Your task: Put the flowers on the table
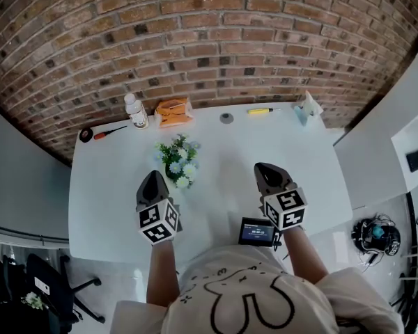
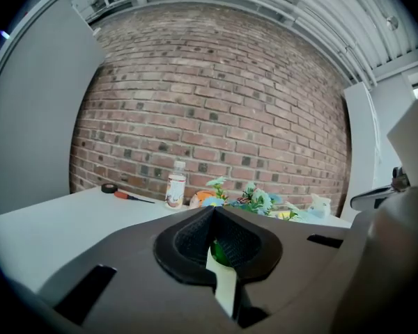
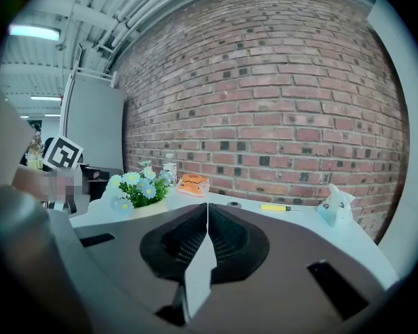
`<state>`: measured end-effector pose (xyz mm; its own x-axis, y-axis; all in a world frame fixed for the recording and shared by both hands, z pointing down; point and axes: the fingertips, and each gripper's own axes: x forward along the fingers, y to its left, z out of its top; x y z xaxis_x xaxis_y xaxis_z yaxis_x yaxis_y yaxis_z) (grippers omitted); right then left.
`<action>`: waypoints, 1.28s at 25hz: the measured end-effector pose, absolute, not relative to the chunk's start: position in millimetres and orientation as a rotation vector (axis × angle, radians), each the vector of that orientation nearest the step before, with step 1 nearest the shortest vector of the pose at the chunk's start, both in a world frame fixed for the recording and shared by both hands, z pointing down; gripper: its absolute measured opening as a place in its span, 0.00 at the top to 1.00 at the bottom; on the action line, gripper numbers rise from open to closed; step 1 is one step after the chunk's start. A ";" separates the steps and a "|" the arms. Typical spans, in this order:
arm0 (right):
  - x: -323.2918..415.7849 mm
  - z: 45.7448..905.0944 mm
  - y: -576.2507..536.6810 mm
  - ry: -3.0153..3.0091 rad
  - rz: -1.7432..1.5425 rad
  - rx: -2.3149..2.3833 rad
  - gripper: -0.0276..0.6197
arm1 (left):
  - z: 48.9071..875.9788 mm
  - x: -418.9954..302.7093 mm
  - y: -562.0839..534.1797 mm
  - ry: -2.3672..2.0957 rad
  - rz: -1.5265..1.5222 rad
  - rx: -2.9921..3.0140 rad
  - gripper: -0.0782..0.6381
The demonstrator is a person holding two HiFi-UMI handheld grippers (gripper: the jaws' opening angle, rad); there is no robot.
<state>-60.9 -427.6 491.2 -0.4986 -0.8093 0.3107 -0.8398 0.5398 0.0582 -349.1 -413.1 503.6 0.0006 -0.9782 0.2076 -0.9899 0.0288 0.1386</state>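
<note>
A small bunch of white and pale blue flowers (image 1: 179, 161) with green leaves stands on the white table (image 1: 104, 193), left of its middle. My left gripper (image 1: 153, 177) hovers just left of and in front of the bunch, its jaws closed. In the left gripper view the tips (image 2: 212, 209) meet, the flowers (image 2: 254, 199) rise right behind them, and a bit of green shows in the hollow between the pads; I cannot tell if it is pinched. My right gripper (image 1: 265, 167) is shut and holds nothing, well right of the flowers (image 3: 136, 186).
Along the brick wall lie a tape roll (image 1: 86, 135), a red screwdriver (image 1: 110, 131), a white bottle (image 1: 135, 111), an orange packet (image 1: 173, 112), a grey disc (image 1: 226, 118), a yellow screwdriver (image 1: 263, 110) and a white paper figure (image 1: 308, 107). A black device with a screen (image 1: 258, 232) sits at the front edge.
</note>
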 end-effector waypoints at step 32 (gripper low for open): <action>-75.7 443.1 -381.8 -2.549 0.060 1.344 0.93 | 437.3 -340.8 -359.7 -2.052 0.024 2.171 0.87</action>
